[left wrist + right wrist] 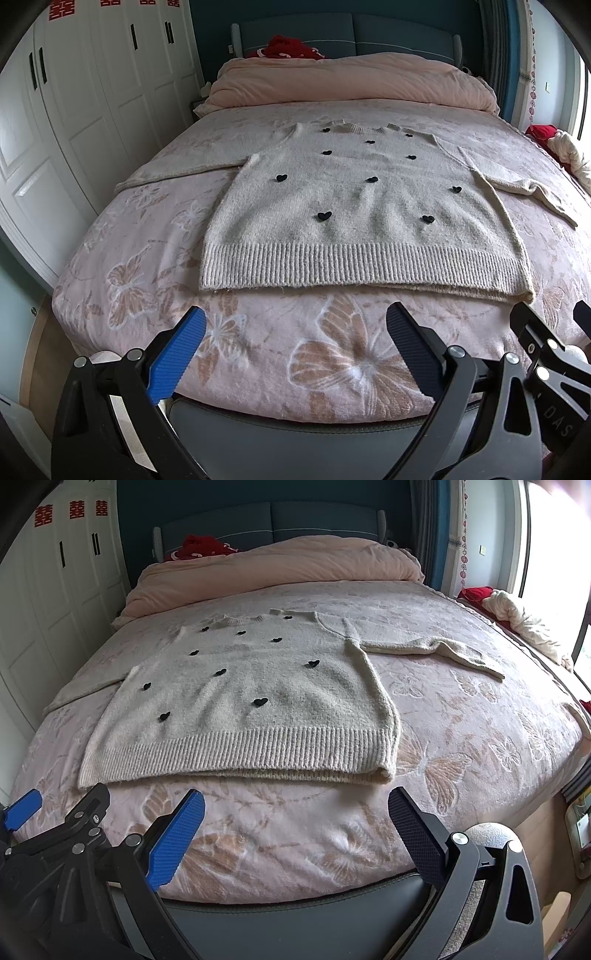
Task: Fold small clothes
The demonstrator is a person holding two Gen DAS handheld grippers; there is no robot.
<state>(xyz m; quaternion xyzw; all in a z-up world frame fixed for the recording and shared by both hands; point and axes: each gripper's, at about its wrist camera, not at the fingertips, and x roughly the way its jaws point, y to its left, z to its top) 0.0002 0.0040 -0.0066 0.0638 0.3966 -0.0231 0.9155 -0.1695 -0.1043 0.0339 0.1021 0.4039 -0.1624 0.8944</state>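
Observation:
A cream knitted sweater [354, 206] with small black hearts lies flat, front up, on the bed, sleeves spread to both sides and ribbed hem toward me. It also shows in the right wrist view [251, 701]. My left gripper [295, 325] is open and empty, hovering over the bed's near edge just short of the hem. My right gripper [295, 805] is open and empty, also just short of the hem, near the sweater's right corner. Part of the right gripper [546, 343] shows at the right in the left wrist view.
The bed [258, 350] has a pink butterfly cover. A folded pink duvet [351, 81] lies at the head. White wardrobe doors [74, 110] stand at the left. Crumpled cream cloth [524, 624] lies by the window at the right. A dark padded footboard [295, 915] runs below the grippers.

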